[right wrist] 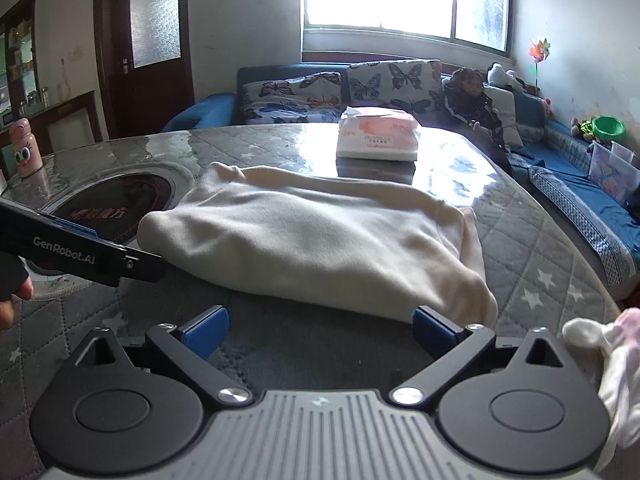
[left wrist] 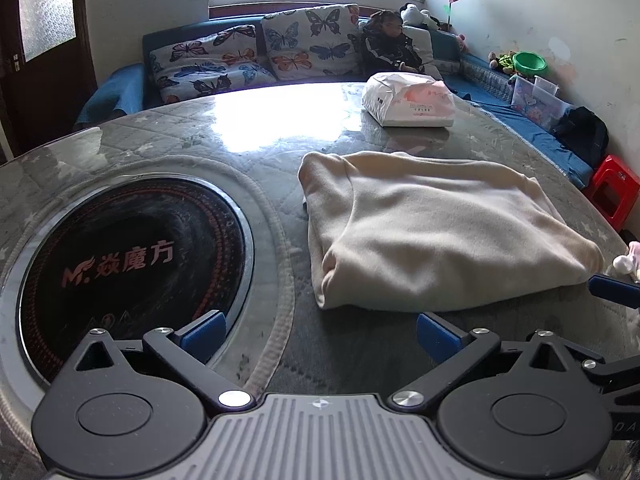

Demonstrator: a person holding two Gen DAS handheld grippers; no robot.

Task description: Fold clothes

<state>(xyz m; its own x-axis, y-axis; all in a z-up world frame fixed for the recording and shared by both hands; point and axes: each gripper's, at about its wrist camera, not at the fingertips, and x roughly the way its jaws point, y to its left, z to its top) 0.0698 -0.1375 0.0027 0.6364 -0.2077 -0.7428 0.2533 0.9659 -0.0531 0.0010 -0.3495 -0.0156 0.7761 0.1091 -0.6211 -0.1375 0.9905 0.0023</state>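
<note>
A cream garment (left wrist: 436,224) lies folded into a thick rectangle on the quilted table (left wrist: 192,136); the right wrist view shows the same cream garment (right wrist: 320,236) just ahead. My left gripper (left wrist: 318,334) is open and empty, hovering near the garment's front left corner. My right gripper (right wrist: 320,330) is also open and empty, its right finger close to the garment's near edge. The left gripper's body (right wrist: 80,248) shows at the left of the right wrist view, and a blue fingertip (left wrist: 616,290) of the right gripper shows at the right edge of the left wrist view.
A round black induction plate (left wrist: 132,264) is set into the table on the left. A white tissue pack (left wrist: 408,98) sits at the far side. Pale cloth (right wrist: 612,364) lies at the right. A pink bottle (right wrist: 26,148) stands far left. A sofa with a seated person (left wrist: 390,46) lies behind.
</note>
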